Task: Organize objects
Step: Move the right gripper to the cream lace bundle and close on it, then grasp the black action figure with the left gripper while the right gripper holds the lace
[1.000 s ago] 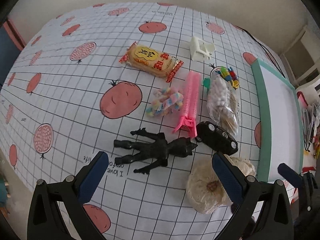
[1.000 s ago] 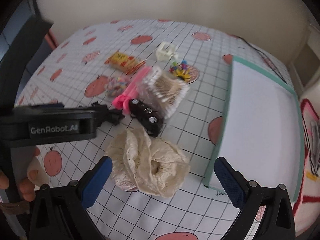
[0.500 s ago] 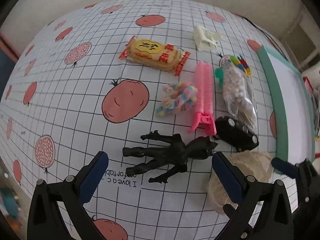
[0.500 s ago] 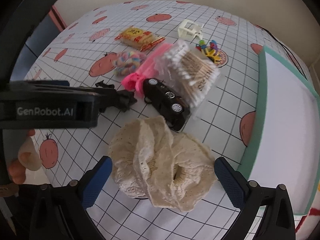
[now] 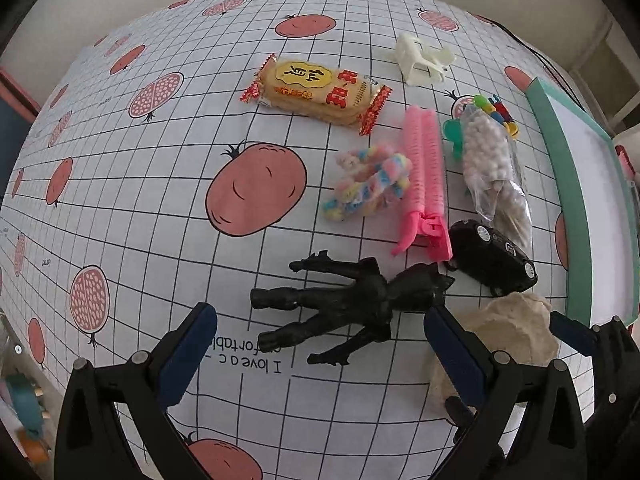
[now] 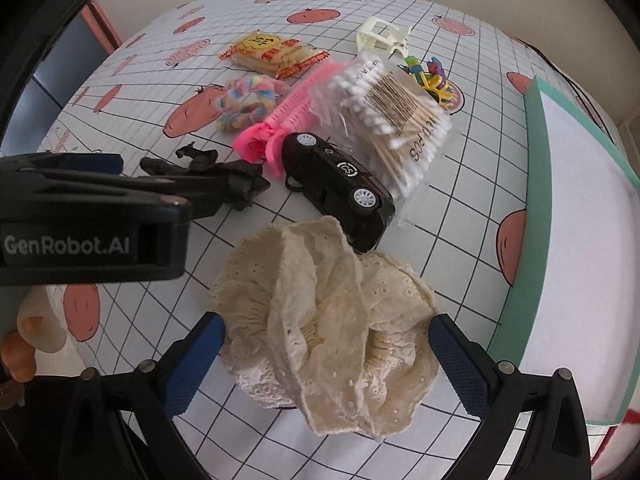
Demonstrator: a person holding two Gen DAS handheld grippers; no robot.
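A black action figure (image 5: 352,300) lies flat on the tablecloth, between and just ahead of my open left gripper (image 5: 320,344). A cream lace scrunchie (image 6: 332,320) lies between the open fingers of my right gripper (image 6: 326,352). Behind it sit a black toy car (image 6: 340,184), a bag of cotton swabs (image 6: 392,120), a pink comb clip (image 6: 280,124) and a pastel scrunchie (image 6: 244,100). A cracker packet (image 5: 320,92), a cream hair claw (image 5: 424,58) and small coloured clips (image 5: 496,110) lie farther back.
A white tray with a green rim (image 6: 532,240) lies on the right, also in the left wrist view (image 5: 568,184). The left gripper's body (image 6: 88,216) shows at the left of the right wrist view. The table edge runs along the left.
Both grippers have moved closer to the table. The figure now lies between the left fingers and the lace scrunchie between the right fingers. Nothing was taken hold of.
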